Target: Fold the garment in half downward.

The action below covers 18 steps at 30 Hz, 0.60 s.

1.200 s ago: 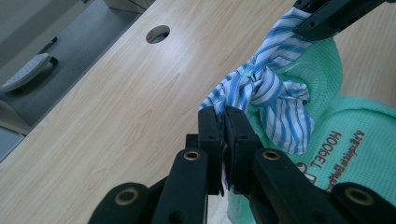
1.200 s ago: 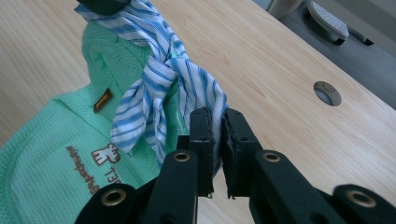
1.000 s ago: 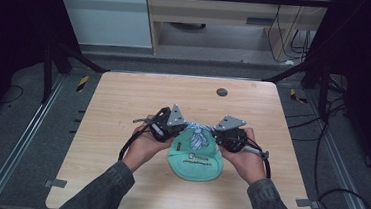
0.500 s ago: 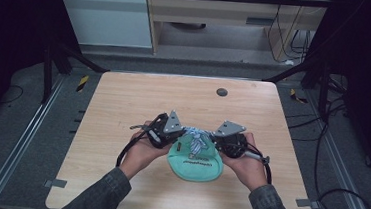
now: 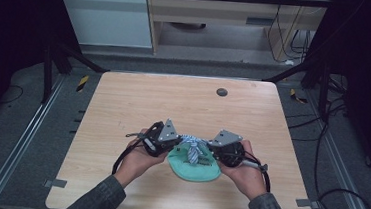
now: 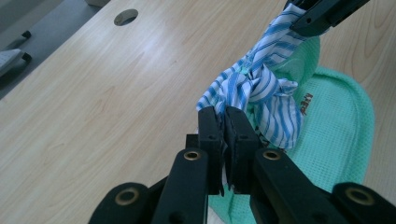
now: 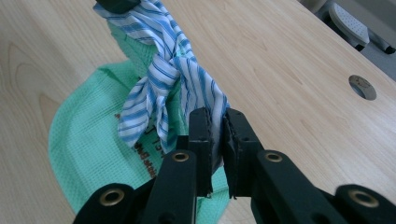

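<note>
Near the front edge of the tabletop (image 5: 123, 104), the striped cloth (image 5: 192, 147) hangs bunched between the two tongs, just above the green mesh pouch (image 5: 193, 169) that lies flat on the wood. The left tongs (image 6: 223, 140) are pressed together on one end of the cloth, and the right tongs (image 7: 215, 135) pinch the other end, so the knot-like twist sits between them. Compared with a second ago, both hands have slid a little toward the person and the two tongs stand slightly farther apart, which draws the cloth tauter across the gap. To my eye that means the tie is being pulled snug around the gathered part of the pouch; whether the knot is fully closed cannot be told. A round grommet hole (image 5: 221, 92) sits well apart, farther back.
</note>
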Tool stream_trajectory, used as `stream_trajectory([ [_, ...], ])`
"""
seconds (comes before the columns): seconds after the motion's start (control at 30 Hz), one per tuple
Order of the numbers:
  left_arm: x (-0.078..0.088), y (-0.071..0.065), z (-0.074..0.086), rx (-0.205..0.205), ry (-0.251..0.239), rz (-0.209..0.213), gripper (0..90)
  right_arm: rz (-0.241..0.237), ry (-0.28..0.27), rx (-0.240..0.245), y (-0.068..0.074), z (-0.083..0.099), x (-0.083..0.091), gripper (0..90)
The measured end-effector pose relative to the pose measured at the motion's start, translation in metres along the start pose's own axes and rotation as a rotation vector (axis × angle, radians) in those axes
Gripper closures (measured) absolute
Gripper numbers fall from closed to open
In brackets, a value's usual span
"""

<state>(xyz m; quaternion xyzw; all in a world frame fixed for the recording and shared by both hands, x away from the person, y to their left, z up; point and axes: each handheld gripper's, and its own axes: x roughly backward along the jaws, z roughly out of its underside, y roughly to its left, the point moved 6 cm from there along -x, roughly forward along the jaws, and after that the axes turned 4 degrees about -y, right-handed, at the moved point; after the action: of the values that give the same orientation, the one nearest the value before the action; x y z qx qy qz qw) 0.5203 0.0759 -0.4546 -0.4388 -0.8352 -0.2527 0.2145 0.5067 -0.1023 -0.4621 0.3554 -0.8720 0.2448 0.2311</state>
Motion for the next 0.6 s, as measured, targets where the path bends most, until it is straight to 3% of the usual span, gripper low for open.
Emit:
stream_trajectory([
  [0.6, 0.005, -0.022, 0.018, 0.015, 0.003, 0.048, 86.4, -0.025, -0.005, -0.008, 0.022, 0.021, 0.006, 81.6],
])
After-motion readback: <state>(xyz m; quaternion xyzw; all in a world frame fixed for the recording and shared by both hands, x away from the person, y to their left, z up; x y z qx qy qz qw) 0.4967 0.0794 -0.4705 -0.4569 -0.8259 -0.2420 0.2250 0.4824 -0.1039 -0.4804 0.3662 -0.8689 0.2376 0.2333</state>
